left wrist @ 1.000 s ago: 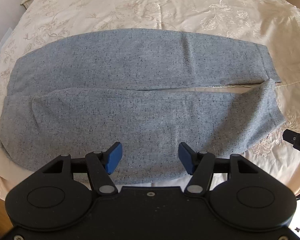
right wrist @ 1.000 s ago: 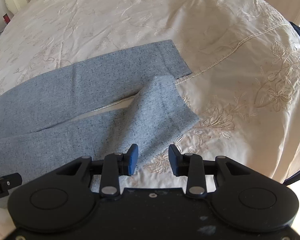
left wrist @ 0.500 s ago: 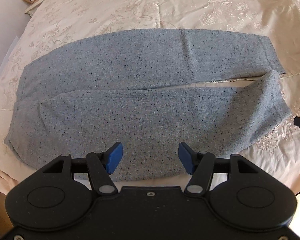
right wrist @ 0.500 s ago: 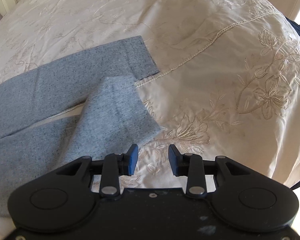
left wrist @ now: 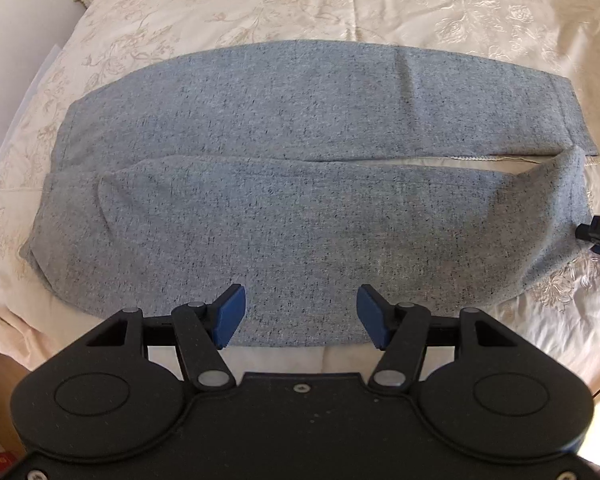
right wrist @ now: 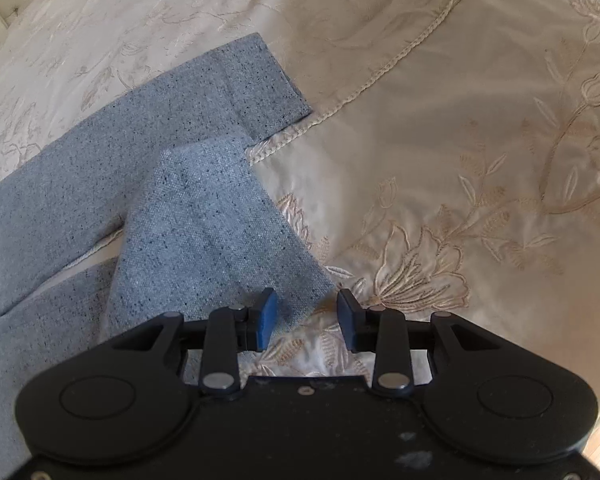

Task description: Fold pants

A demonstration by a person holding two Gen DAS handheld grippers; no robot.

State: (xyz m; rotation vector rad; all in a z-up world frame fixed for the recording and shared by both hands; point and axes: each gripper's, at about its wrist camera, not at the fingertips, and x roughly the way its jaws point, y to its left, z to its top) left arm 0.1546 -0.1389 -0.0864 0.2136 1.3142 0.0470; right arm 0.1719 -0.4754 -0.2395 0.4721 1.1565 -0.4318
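- Since the earlier frames, the right gripper (right wrist: 305,312) has been lowered toward the cuff end of the near trouser leg, which is now seen larger and closer to its fingertips; the left gripper (left wrist: 301,314) has hardly shifted.
- A pair of grey, dark-flecked pants (left wrist: 300,184) is laid flat on a cream bedspread (left wrist: 340,8) embroidered with flowers.
- In the left wrist view the long axis is seen running left to right, with the waist at the left and both cuffs at the right.
- The two legs are laid side by side; a narrow sliver of bedspread is shown between them near the cuffs.
- The near leg's cuff end is angled upward toward the far leg's cuff, which it meets at a corner.
- The left gripper's blue pads are held spread wide above the near edge of the pants, with nothing pinched.
- The right gripper's pads are also held spread, with the near cuff's corner seen between them but not pinched.
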